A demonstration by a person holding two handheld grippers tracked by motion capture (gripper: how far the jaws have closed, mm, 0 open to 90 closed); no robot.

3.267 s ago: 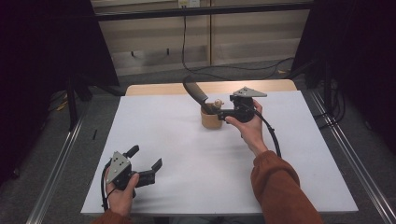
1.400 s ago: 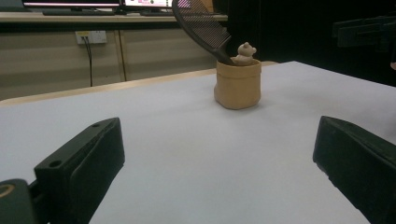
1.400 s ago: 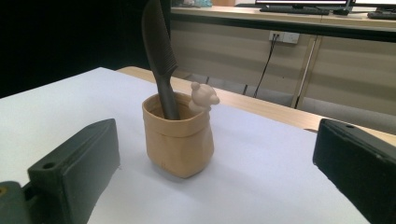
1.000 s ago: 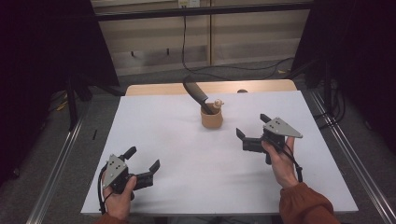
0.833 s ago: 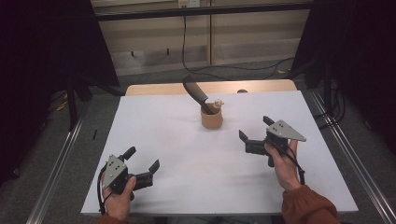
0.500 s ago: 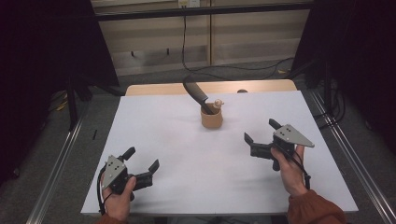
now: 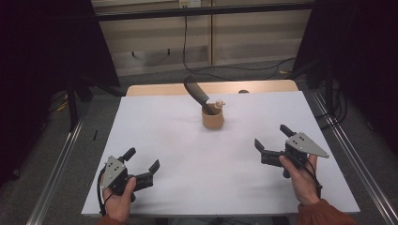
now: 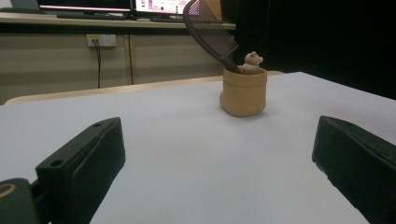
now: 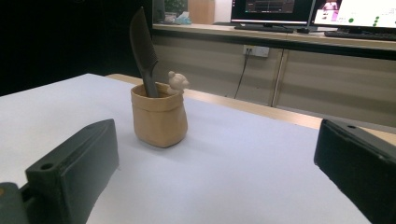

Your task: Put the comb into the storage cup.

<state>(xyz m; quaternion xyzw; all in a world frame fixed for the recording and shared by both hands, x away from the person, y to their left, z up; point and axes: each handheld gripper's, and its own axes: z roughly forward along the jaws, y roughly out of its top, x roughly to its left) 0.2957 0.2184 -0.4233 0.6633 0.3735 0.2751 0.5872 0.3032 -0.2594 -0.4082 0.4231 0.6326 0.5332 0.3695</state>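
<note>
Now both grippers empty, jaws apart: right gripper (image 7: 272, 143) nearer the tan pot (image 7: 212, 118) toward the table's far edge, comb (image 7: 196, 94) leaning up-left, left gripper (image 7: 141, 164) well apart.

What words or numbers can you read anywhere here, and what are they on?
None can be read.
The monitors on the back counter show bright windows, but their text is too small and blurred to read.
The tan pot, the black comb in it, the white table, the left gripper and the right gripper carry no lettering that shows.
</note>
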